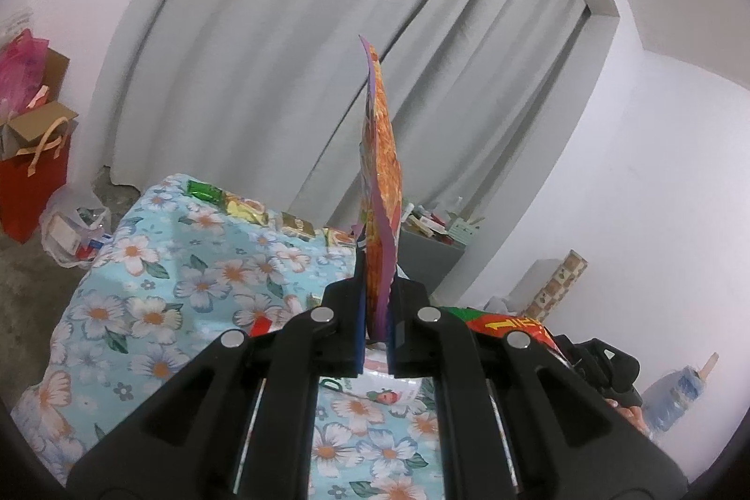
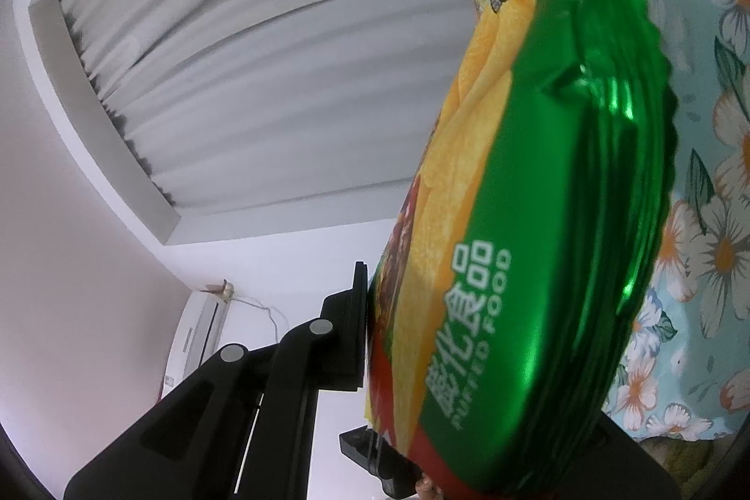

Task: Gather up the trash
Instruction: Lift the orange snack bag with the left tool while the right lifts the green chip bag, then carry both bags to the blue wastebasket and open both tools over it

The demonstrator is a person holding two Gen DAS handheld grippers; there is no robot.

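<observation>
A: Two packets are up at once. The left gripper [image 1: 376,289] is clenched on a flat orange packet [image 1: 380,153] that stands upright on edge between its pads. The right gripper [image 2: 370,340] is clamped on a green chip bag [image 2: 529,190], which fills most of its view and hides one finger.

B: How should the carry go?

A: My guess is both need taking to wherever the trash is gathered, and no bin is plainly in view. Keep both grips tight, since foil is slippery and the orange packet is pinched only at its lower edge. The chip bag looks puffed, so it may swing; move it steadily and keep it clear of the other gripper.

B: What is left on the surface?

A: A floral cloth [image 1: 154,289] covers it, and more wrappers [image 1: 243,209] lie in a row along its far edge. Those probably come next.

B: And the room?

A: A grey curtain [image 1: 328,31] hangs behind, with white walls. By the left wall sit a red gift bag [image 1: 33,181], cardboard boxes [image 1: 40,123] and a plastic bag [image 1: 75,228] on the floor. A grey box [image 1: 433,261] of small items stands beyond the cloth.
</observation>
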